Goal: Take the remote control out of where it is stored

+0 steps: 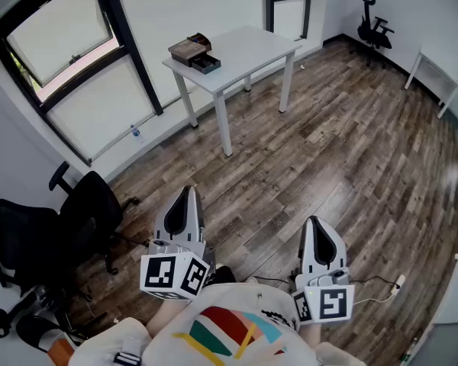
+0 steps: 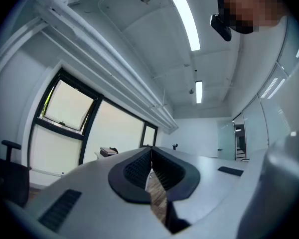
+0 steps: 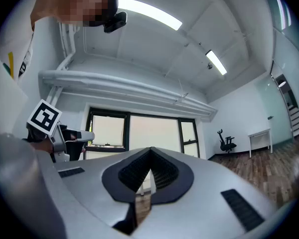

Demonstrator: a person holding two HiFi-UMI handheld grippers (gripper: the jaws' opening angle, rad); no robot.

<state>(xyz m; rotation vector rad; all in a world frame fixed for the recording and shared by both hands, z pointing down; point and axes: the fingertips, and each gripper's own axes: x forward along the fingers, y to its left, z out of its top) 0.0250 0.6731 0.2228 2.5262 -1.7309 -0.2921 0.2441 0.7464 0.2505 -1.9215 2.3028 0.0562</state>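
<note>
Far across the room stands a white table [image 1: 248, 48]. On its left end sit a brown box [image 1: 188, 47] and a small dark open tray [image 1: 205, 64]; no remote control can be made out at this distance. Both grippers are held close to the person's body, far from the table. My left gripper [image 1: 185, 194] points forward with its jaws shut and nothing between them; in the left gripper view the left gripper [image 2: 150, 151] shows its pads meeting. My right gripper [image 1: 314, 225] is likewise shut and empty, as the right gripper [image 3: 150, 151] shows in its own view.
Black office chairs [image 1: 80, 216] crowd the left side by the window. Another black chair [image 1: 373, 24] and a white desk [image 1: 437, 76] stand at the far right. A small bottle [image 1: 135, 133] lies by the window wall. A cable with a plug [image 1: 398, 284] lies on the wood floor.
</note>
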